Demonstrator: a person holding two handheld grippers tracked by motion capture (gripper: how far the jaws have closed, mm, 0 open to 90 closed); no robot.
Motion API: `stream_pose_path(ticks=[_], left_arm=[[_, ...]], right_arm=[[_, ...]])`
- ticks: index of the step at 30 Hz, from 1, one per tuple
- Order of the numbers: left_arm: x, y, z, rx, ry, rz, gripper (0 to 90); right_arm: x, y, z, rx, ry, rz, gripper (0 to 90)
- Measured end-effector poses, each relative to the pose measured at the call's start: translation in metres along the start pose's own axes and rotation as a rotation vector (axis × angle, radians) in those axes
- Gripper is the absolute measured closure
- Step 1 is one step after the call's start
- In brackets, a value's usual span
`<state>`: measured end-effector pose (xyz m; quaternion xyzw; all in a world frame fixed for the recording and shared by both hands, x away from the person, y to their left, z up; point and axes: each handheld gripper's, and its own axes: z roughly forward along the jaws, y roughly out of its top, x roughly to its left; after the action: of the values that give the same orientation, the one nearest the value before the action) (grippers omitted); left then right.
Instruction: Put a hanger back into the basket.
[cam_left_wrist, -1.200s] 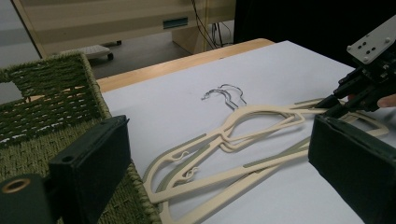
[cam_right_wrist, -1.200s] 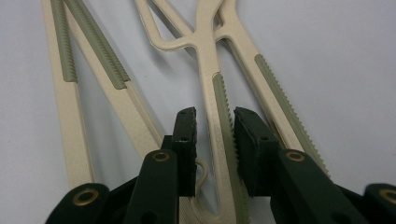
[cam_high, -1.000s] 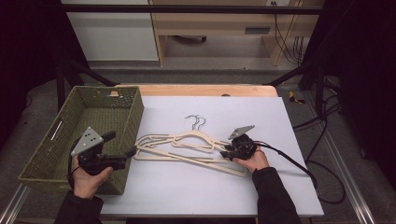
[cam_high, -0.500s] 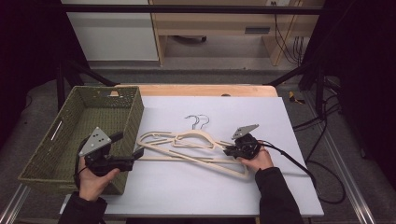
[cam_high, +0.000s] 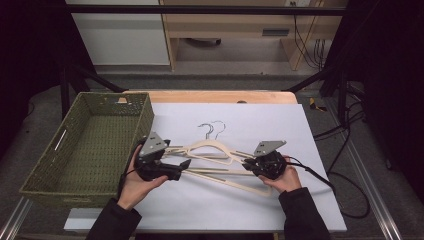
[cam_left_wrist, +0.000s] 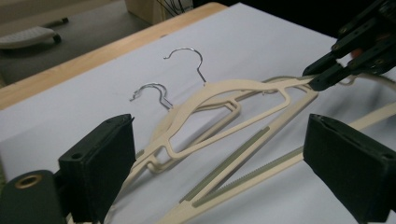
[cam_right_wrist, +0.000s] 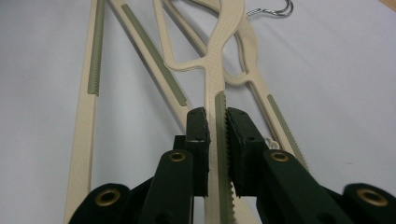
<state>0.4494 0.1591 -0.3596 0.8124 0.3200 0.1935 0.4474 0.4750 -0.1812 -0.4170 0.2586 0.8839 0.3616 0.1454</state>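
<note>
Jaws pinching tight, the right gripper (cam_right_wrist: 217, 144) is clamping the end of one cream hanger's (cam_high: 210, 150) arm, along its ribbed grey-green grip strip. The left gripper (cam_high: 181, 167) is holding its jaws spread wide and empty, facing the opposite end of the hangers, whose long axis is running straight between both tools. The slim plastic hangers, with chrome hooks (cam_left_wrist: 187, 63), are lying just right of the woven green basket (cam_high: 47, 172).

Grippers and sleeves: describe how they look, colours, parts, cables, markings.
Both the left gripper and the right gripper are black, each topped by a grey three-cornered plate. A black cable trails from the right one. Jaws are blocky black pads, with brass-coloured rings set in the arms behind them. The person's sleeves are dark.
</note>
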Motion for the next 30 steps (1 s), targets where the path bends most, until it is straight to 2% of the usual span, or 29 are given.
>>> stream_pose_path(ticks=[4,6,8,10,15,19,20,23,28,30], left_arm=[[0.003,0.004,0.03,0.056,-0.014,0.014,12.4],[0.007,0.003,0.043,0.071,-0.024,0.013,17.5],[0.011,0.002,0.056,0.088,-0.041,-0.007,20.2],[0.014,0.0,0.067,0.103,-0.049,-0.014,22.8],[0.021,-0.005,0.093,0.155,-0.064,-0.021,25.5],[0.024,-0.01,0.113,0.218,-0.062,0.004,27.4],[0.024,-0.011,0.117,0.231,-0.058,0.01,27.6],[0.022,-0.013,0.124,0.26,-0.06,0.037,35.9],[0.021,-0.016,0.127,0.286,-0.06,0.07,56.2],[0.022,-0.016,0.125,0.295,-0.088,0.084,62.5]], right_arm=[[0.004,-0.003,-0.006,-0.005,-0.003,-0.001,79.9],[0.006,-0.003,-0.008,-0.012,0.003,-0.006,79.9],[0.007,-0.004,-0.008,-0.012,0.009,-0.01,79.9],[0.009,-0.004,-0.01,-0.003,0.006,0.002,79.9],[0.01,-0.005,-0.012,-0.016,0.016,-0.006,79.9],[0.013,-0.003,-0.012,-0.008,0.022,-0.021,79.9],[0.014,-0.003,-0.012,-0.011,0.027,-0.018,79.9],[0.015,-0.001,-0.013,-0.014,0.038,-0.038,79.9],[0.016,-0.001,-0.013,-0.009,0.04,-0.047,79.9],[0.016,-0.001,-0.013,-0.011,0.045,-0.052,79.8]])
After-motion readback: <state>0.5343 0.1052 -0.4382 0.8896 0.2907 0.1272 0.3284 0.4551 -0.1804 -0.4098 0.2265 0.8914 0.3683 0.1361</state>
